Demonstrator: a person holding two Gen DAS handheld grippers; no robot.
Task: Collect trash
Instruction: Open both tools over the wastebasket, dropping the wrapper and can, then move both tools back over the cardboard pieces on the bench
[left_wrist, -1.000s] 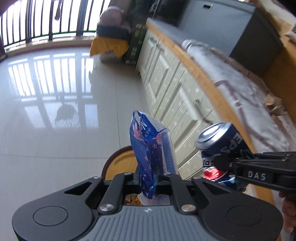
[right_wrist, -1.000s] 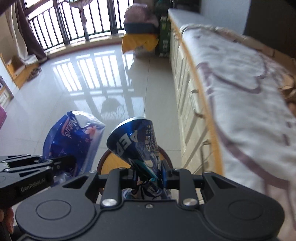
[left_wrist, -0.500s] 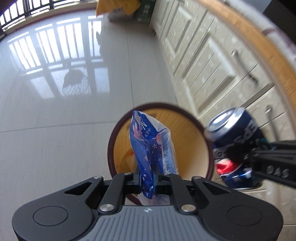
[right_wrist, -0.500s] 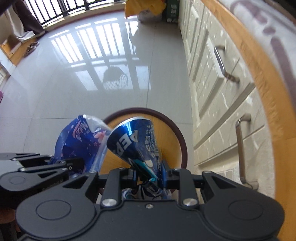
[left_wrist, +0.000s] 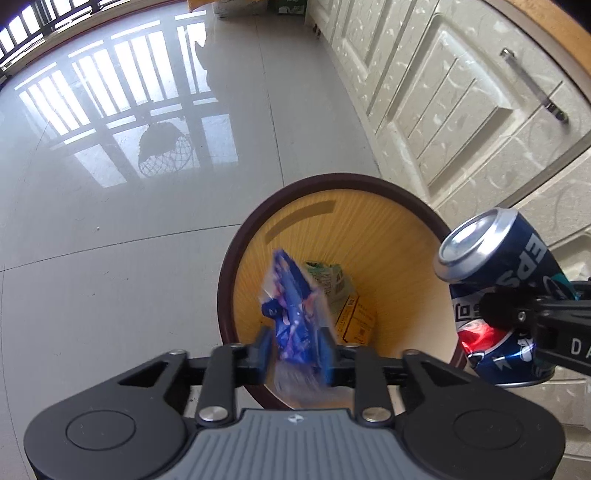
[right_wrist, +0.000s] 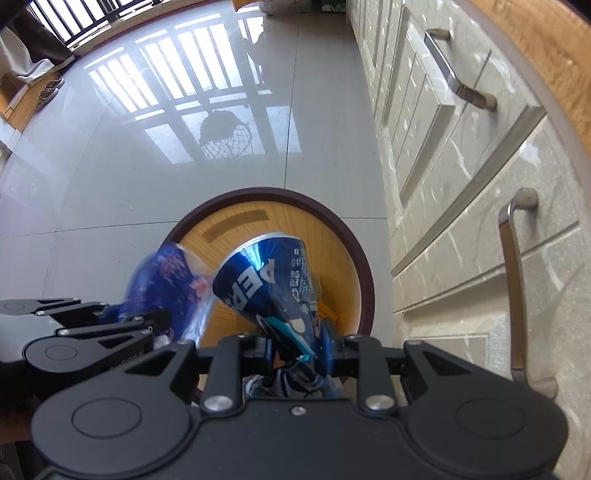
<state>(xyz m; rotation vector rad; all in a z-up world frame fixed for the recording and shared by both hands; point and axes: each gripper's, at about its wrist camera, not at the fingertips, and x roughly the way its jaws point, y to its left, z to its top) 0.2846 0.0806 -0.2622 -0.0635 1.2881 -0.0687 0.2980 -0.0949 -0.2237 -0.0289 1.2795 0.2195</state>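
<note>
A round bin (left_wrist: 236, 266) with a dark brown rim and a wood-look inside stands on the floor right below both grippers. My left gripper (left_wrist: 295, 354) is opening, and a blurred blue snack wrapper (left_wrist: 291, 314) slips loose between its jaws over the bin mouth. To its right, my right gripper (right_wrist: 301, 347) is shut on a crushed blue Pepsi can (right_wrist: 273, 280), which hangs over the bin (right_wrist: 266, 194). The right wrist view shows the wrapper (right_wrist: 166, 284) and the left gripper (right_wrist: 147, 325) at the left. The can (left_wrist: 506, 266) also shows in the left wrist view.
Small cartons (left_wrist: 340, 295) lie at the bottom of the bin. A pale cabinet with metal handles (right_wrist: 454, 85) runs along the right, close to the bin. A glossy tiled floor (left_wrist: 129, 221) stretches to the left. Shoes (right_wrist: 48, 92) sit far left.
Both grippers have come down and tipped over the bin. The left jaws have spread, and the wrapper, gripped upright before, now sags and blurs between them. The can stays gripped.
</note>
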